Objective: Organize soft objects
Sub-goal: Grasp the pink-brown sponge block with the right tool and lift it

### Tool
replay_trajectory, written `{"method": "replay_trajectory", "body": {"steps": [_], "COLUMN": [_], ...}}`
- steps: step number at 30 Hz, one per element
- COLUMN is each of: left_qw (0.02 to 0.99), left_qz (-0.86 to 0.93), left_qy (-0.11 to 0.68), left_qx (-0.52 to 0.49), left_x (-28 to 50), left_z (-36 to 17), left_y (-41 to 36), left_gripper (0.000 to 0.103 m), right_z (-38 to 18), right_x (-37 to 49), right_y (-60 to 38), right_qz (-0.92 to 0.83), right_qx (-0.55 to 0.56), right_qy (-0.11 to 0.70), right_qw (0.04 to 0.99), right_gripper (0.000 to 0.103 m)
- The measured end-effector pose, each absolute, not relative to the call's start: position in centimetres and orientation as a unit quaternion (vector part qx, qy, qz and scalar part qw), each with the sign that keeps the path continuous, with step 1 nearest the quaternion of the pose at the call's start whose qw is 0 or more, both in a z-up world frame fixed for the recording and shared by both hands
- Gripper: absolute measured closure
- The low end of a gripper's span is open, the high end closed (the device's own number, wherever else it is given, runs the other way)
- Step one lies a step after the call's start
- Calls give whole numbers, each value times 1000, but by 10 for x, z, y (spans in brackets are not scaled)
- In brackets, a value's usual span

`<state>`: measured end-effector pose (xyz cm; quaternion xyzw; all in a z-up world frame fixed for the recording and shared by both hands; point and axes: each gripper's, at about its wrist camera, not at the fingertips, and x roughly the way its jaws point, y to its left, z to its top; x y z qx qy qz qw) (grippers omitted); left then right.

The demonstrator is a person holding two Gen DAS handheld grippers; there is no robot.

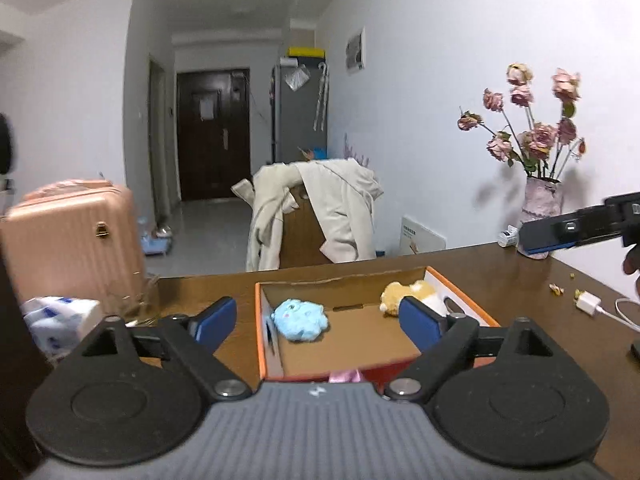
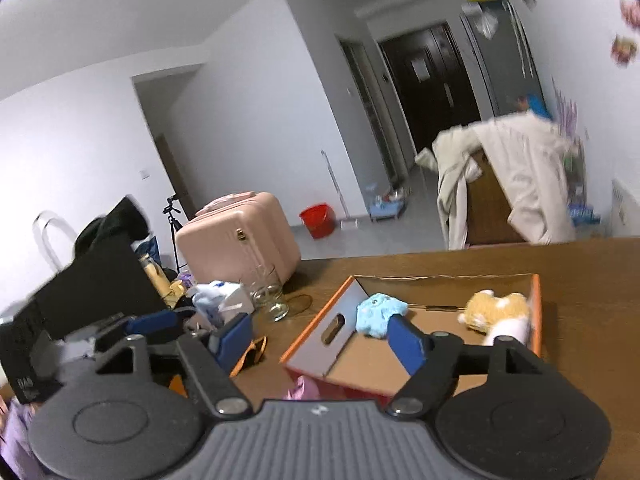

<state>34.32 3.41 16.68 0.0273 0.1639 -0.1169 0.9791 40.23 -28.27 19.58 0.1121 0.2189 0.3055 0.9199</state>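
An open orange cardboard box (image 1: 260, 320) lies on the brown table (image 1: 500, 268). Inside it a light-blue plush (image 1: 300, 318) lies at the left and a tan and white plush (image 1: 408, 294) at the right. A bit of pink soft fabric (image 1: 346, 376) shows just in front of the box's near wall. My left gripper (image 1: 318, 322) hovers above the near end of the box, open, nothing between its pads. My right gripper (image 2: 320, 338) is open and holds nothing, over the box's left wall (image 2: 320, 340); the blue plush (image 2: 378, 312) and tan plush (image 2: 496, 310) lie beyond it.
A vase of dried roses (image 1: 542, 200), a white charger with cable (image 1: 588, 304) and crumbs are on the table's right. A tissue pack (image 1: 60, 316) and drinking glasses (image 2: 272, 296) stand at the left. Behind the table are a pink suitcase (image 1: 68, 240) and a coat-draped chair (image 1: 320, 208).
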Motion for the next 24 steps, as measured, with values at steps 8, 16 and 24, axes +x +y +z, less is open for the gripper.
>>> {"method": "replay_trajectory", "body": {"steps": [8,16,24], "left_qw": [985,983,982], "left_qz": [-113,-124,-92], "left_qy": [128,122,146], "left_qx": [21,61,76], "left_x": [235,190,213], "left_z": [135,99,79], "left_y": [20,9,2], "left_gripper": [1,0,0], "right_z": [153,83,46], "right_x": [275,217,240], "right_y": [-297,-275,-256], "right_qz": [261,223,216], "right_qx": [40,45,51], "right_qy": [140,171,203], "right_qw": [954,959,954], "right_gripper": [16,14,14]}}
